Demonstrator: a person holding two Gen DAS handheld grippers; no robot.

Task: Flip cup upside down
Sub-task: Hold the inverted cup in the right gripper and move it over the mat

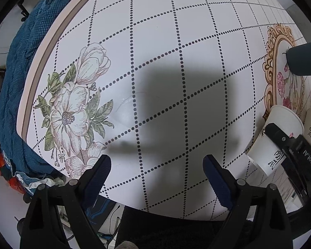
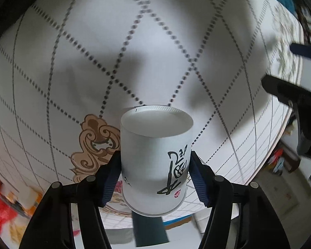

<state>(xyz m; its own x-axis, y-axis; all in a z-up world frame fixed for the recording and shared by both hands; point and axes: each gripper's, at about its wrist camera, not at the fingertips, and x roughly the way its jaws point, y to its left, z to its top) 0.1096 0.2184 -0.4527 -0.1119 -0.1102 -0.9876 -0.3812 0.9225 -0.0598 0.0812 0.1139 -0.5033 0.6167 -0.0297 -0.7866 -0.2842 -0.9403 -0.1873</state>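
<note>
White tablecloth (image 1: 155,41) with dotted diamond grid and printed flowers, blue quilt (image 1: 16,83) beyond its edge, right gripper (image 2: 155,172) clamping white calligraphy-printed paper cup (image 2: 155,155) between its fingers, base facing outward, left gripper (image 1: 157,166) spread wide with nothing between.

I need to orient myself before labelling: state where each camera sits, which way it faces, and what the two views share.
Left wrist: on the left gripper, facing down at the tablecloth; its open fingers show.
Right wrist: on the right gripper, facing the table over the paper cup clamped between its fingers.
Shared: the cup, the cloth, and each view shows the other gripper.
</note>
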